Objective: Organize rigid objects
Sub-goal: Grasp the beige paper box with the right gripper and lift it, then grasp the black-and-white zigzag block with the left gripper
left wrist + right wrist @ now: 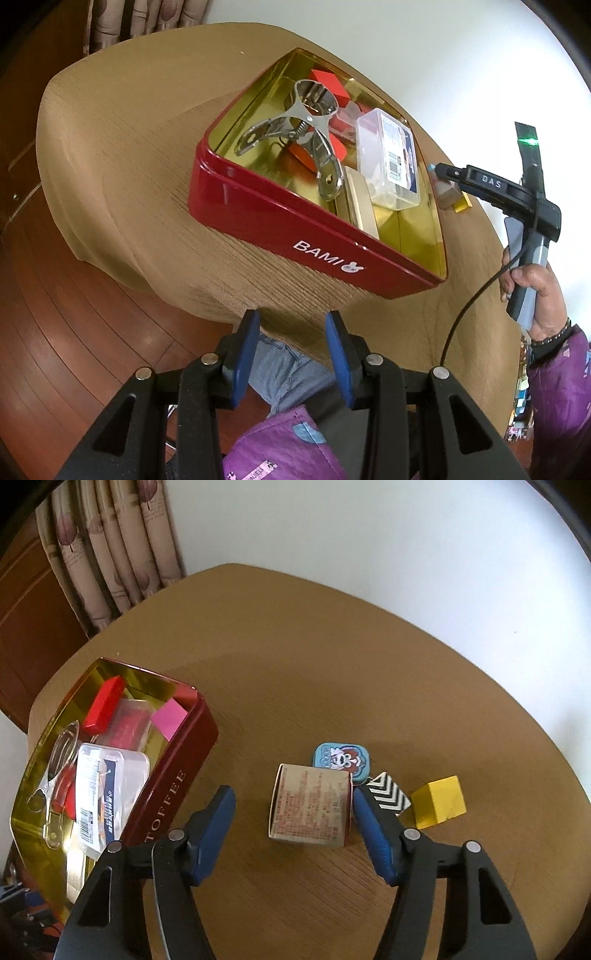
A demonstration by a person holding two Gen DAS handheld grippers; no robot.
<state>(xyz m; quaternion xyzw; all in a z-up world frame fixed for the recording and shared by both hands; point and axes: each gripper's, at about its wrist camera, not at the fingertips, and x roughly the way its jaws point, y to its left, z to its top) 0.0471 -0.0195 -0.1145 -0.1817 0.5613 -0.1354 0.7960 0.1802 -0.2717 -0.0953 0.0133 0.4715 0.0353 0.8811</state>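
An open red tin [166, 786] stands at the left of the round wooden table [314, 664]. It holds a metal clip [295, 129], a clear plastic case [391, 158], red blocks and a pink block [170, 716]. My right gripper [293, 792] is open around a small cardboard box [310, 808]; the left pad stands clear of it, the right pad is close beside it. Behind the box lie a blue tin [341, 758], a zigzag-patterned block [389, 794] and a yellow cube [439, 801]. My left gripper [292, 314] hangs open and empty at the table's near edge, in front of the red tin [295, 236].
A curtain [110, 554] hangs behind the table on the left, with a white wall beyond. The wooden floor [74, 332] lies beside the table. A person's hand [532, 280] and purple sleeve hold the right tool. Bare tabletop stretches behind the loose objects.
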